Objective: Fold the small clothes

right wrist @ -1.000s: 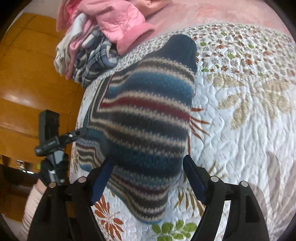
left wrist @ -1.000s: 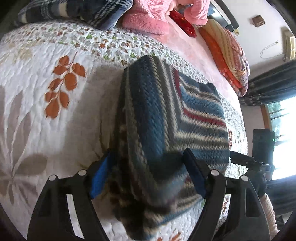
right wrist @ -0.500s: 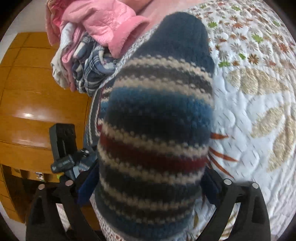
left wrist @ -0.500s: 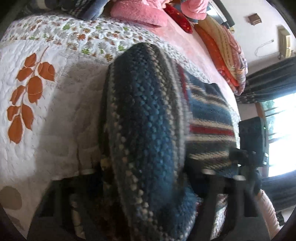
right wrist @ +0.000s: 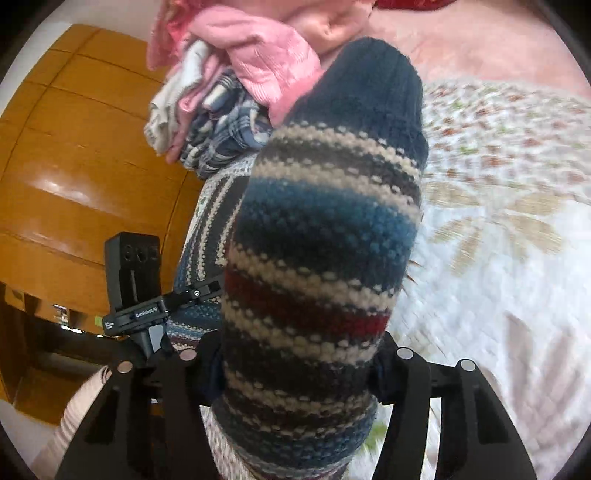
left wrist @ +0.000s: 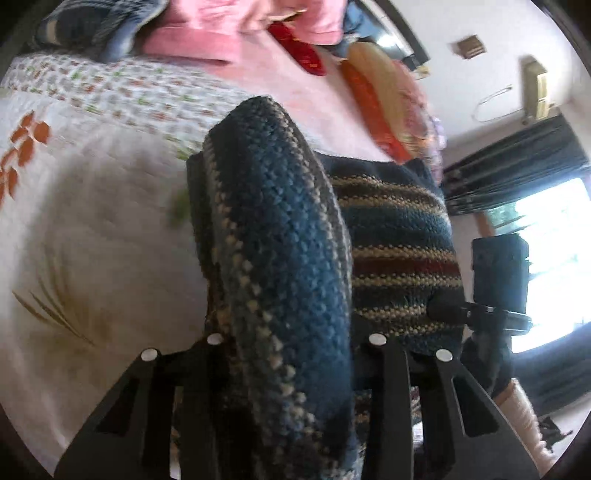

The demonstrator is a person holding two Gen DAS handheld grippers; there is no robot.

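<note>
A small knitted sweater with blue, cream, grey and red stripes (left wrist: pixel 288 266) hangs lifted above the quilted bedspread (left wrist: pixel 92 229). My left gripper (left wrist: pixel 295 343) is shut on a bunched fold of it, and the knit hides the fingertips. In the right wrist view the same sweater (right wrist: pixel 317 258) fills the centre, its dark blue ribbed cuff at the top. There my right gripper (right wrist: pixel 295 354) is shut on another part of it. Each gripper shows in the other's view: the right one (left wrist: pixel 495 295) and the left one (right wrist: pixel 136 295).
A pile of pink and plaid clothes (right wrist: pixel 236 96) lies at the far side of the bed, also seen as plaid and pink fabric (left wrist: pixel 192 33). Orange and red pillows (left wrist: pixel 384 103) lie beyond. A wooden wardrobe (right wrist: pixel 74 166) stands on one side, a curtained window (left wrist: pixel 546 229) on the other.
Both grippers went from open around the sweater to shut on it and lifted it off the bedspread. The knit now bunches up close to both cameras.
</note>
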